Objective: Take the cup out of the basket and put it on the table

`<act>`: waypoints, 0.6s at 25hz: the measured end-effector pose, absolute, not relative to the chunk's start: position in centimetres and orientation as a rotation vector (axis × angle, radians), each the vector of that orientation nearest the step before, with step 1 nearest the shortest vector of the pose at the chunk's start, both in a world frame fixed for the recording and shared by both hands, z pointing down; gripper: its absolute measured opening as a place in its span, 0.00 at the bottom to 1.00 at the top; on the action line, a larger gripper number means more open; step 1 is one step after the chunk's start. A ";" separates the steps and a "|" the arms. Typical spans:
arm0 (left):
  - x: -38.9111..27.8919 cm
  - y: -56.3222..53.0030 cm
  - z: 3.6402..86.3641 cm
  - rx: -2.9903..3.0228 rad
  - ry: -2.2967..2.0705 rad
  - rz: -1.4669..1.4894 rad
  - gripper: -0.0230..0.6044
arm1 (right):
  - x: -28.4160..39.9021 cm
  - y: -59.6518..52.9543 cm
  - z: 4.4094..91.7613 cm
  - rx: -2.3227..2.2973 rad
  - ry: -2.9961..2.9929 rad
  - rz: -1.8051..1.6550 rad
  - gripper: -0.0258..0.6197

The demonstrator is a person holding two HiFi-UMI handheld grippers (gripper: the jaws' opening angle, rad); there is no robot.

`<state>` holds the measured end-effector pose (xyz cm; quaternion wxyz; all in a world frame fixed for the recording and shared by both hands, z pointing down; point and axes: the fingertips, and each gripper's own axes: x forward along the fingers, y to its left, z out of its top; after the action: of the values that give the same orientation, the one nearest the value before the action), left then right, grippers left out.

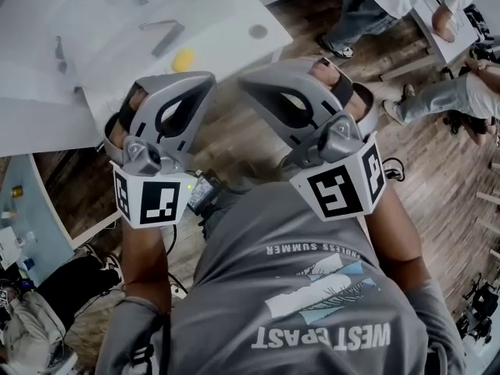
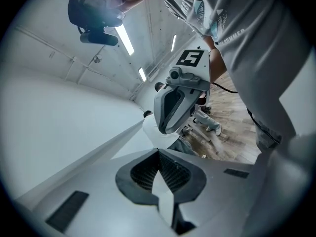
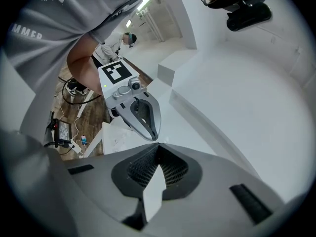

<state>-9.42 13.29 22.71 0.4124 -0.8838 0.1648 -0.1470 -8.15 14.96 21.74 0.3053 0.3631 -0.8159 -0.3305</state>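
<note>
Left claw and right claw held side by side, jaws together

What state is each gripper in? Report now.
Left gripper: closed, holding nothing.
Right gripper: closed, holding nothing.

I hold both tongs up close before my chest. My left gripper, grey moulded plastic with two ribbed jaws, has its jaws pressed together with nothing between them. My right gripper, of the same grey plastic, is likewise closed and empty. The two lean inward, tips near each other but apart. Their white cubes with black square markers, left and right, face me. My bare left forearm and right forearm are bent at my sides.
</note>
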 end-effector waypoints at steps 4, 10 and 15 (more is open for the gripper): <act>-8.3 11.2 22.9 -2.216 0.415 -0.384 0.05 | -7.4 12.9 21.9 0.938 -2.162 -0.895 0.06; -4.3 8.1 22.4 -2.201 0.471 -0.427 0.05 | -3.6 9.8 21.6 0.887 -2.217 -0.925 0.06; -1.2 5.2 21.9 -2.178 0.526 -0.467 0.05 | -0.6 6.8 21.1 0.841 -2.265 -0.962 0.06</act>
<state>-1.17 5.23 21.93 0.4137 -0.8664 0.2093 -0.1856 -0.60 6.80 21.12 0.2672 0.3117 -0.8392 -0.3566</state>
